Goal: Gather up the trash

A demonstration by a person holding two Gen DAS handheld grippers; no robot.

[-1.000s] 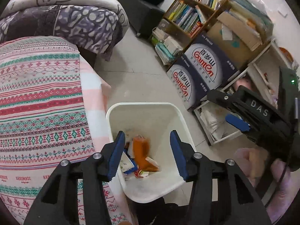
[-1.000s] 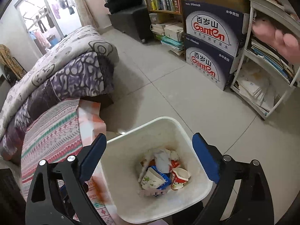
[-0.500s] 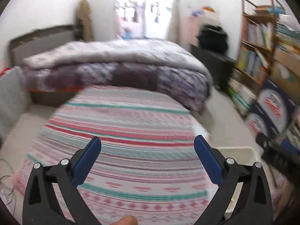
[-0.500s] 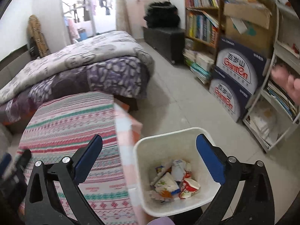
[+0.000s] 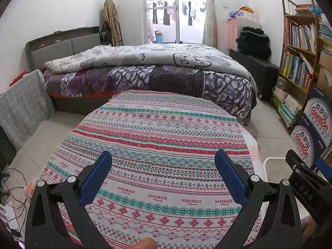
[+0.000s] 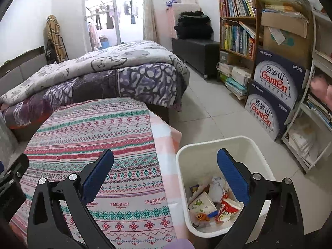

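A white trash bin [image 6: 207,147] stands on the floor beside a table with a patterned cloth [image 6: 93,128]. It holds several crumpled wrappers [image 6: 215,201]. My right gripper [image 6: 165,176] is open and empty, above the table's right edge and the bin. My left gripper [image 5: 164,176] is open and empty, above the patterned cloth [image 5: 161,137]. The bin's rim [image 5: 271,159] shows at the right edge of the left wrist view, behind the right gripper's body [image 5: 307,184]. No trash shows on the cloth.
A bed with a grey and purple quilt [image 5: 149,68] stands behind the table. Bookshelves [image 6: 238,20] and stacked blue water boxes [image 6: 271,95] line the right wall. A white rack [image 6: 311,124] stands near the bin. Cables [image 5: 12,186] lie on the floor at left.
My left gripper has opened wider and swung from over the bin to over the table. The right gripper has pulled back and up and turned left, bringing the table into view.
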